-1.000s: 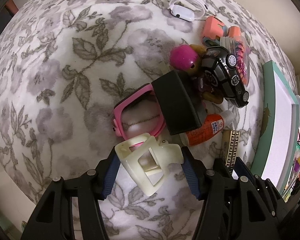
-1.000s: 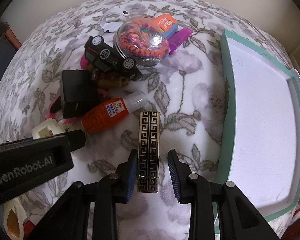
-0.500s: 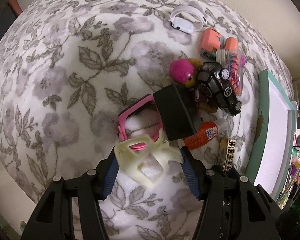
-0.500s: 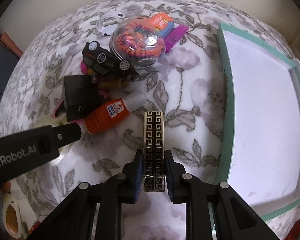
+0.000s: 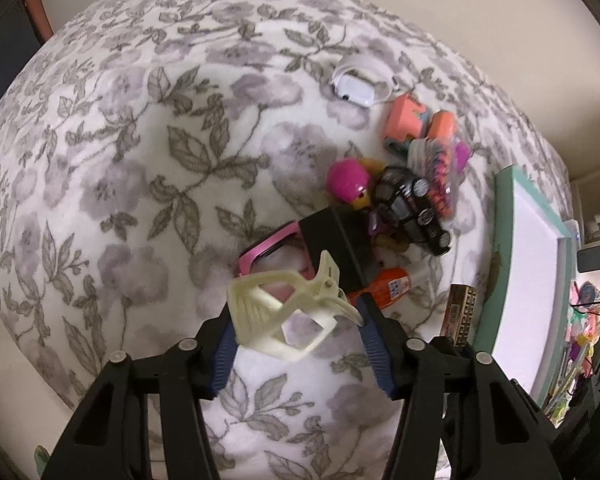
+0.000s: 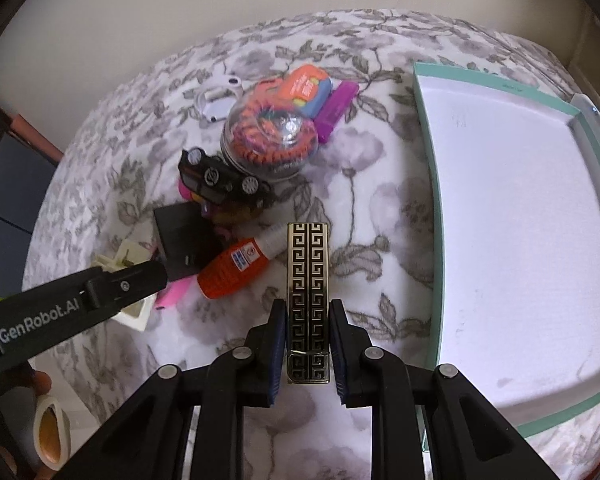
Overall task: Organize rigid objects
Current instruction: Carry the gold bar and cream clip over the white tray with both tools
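My left gripper (image 5: 300,324) is shut on a cream hair claw clip (image 5: 288,312) and holds it above the floral blanket. My right gripper (image 6: 308,336) is shut on a black-and-gold patterned bar (image 6: 308,288), lifted off the blanket; the bar also shows in the left wrist view (image 5: 460,316). A teal-rimmed white tray (image 6: 432,184) lies to the right. The left gripper's arm (image 6: 72,304) crosses the right wrist view at the left.
A pile sits on the blanket: orange glue bottle (image 6: 236,268), black box (image 6: 180,236), pink frame (image 5: 268,252), black toy car (image 6: 220,180), clear dome of bands (image 6: 272,140), pink-helmet figure (image 5: 348,180), white earbud case (image 5: 360,80), orange and purple items (image 6: 308,88).
Both grippers have risen with their objects. The right gripper closed on the patterned bar and lifted it. The claw clip has tilted in the left gripper as it came up.
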Demonstrator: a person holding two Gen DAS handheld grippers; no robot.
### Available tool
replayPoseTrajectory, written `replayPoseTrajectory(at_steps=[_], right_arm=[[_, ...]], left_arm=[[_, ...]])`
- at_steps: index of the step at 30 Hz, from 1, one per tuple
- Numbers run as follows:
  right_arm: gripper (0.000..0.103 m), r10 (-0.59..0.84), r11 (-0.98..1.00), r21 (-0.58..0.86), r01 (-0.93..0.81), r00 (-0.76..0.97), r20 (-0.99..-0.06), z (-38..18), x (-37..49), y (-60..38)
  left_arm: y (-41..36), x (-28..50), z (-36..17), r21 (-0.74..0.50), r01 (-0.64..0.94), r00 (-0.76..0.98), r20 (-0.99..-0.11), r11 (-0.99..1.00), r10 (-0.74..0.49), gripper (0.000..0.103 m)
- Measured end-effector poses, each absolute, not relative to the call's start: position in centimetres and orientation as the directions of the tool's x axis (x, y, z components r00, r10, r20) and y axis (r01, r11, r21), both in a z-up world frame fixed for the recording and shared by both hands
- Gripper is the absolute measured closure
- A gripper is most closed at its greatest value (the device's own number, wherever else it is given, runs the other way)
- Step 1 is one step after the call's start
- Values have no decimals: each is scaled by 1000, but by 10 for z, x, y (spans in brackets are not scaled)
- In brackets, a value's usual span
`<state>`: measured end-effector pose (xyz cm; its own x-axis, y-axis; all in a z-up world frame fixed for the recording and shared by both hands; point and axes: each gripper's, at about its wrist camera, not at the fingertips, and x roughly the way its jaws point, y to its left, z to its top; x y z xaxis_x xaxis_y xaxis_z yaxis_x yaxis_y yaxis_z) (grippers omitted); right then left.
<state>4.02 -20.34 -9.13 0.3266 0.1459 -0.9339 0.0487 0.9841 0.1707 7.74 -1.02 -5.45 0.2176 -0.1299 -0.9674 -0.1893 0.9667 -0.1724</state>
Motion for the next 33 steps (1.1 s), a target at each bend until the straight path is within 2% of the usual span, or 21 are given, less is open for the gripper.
replayPoseTrajectory(at_steps=[11,20,33], right_arm=[[81,123,970,203,137,443,-888,-59,43,-215],[81,19,943,185,277,511,-860,-38,50,-267],[81,-119,856,155,494,478,-870,-51,49,-369]], left_arm=[[-24,66,-12,-216,-135,305,-938,967,-167,45],[-98,87,-7,-191,-2,276,-944,982,-183,45],[-190,114,-14,-181,126,253,-945,975,-208,45]])
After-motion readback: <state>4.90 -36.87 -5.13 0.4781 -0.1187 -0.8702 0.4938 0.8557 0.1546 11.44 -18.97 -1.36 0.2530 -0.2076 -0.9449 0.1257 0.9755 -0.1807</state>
